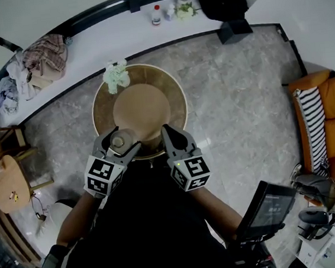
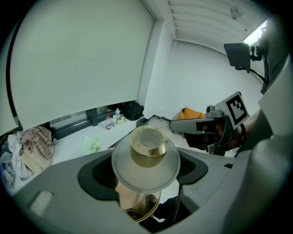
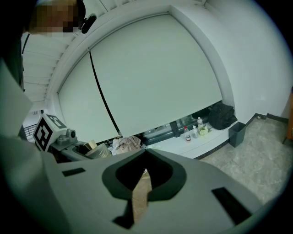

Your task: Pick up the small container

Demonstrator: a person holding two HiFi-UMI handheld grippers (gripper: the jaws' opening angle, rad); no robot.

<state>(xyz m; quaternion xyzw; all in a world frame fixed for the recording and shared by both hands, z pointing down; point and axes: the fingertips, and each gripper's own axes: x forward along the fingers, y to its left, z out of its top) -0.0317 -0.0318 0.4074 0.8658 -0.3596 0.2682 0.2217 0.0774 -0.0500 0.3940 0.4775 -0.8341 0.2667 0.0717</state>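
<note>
Small container (image 2: 147,148): gold-coloured cup with a pale round flange below its mouth. It is upright with the mouth open to the top. It sits between the left fingers (image 2: 229,183) and over the near rim of the desk (image 1: 175,94).
Left gripper (image 1: 122,142): fingers narrow and closed on the small container. They bear on the flange from both sides, so the cup hangs level and its mouth is unobstructed.
Contact with desk: the gold rim shows below the cup through the gap in the left gripper view. Judged lifted clear, but no view shows the cup's underside.
Right gripper (image 1: 169,135): fingers (image 3: 206,183) brought together with only a thin slit between them and nothing in it. It is held just beside the left gripper at the same desk edge. Judged idle, kept near as a spare support.
Task stage: grasp made and pick-up essentially achieved, judged from the closed fingers and the cup's position.
Risk: the flange is thin and smooth, so the cup could tip or slip if the gripper tilts.
Desk top: round, brown centre bare. A pale green bunch (image 1: 115,76) lies at the far rim, well apart from the cup.
Surroundings: window ledge with bottles (image 1: 156,14) and a heap of clothes (image 1: 40,57). An orange sofa (image 1: 324,120) stands at the right.
</note>
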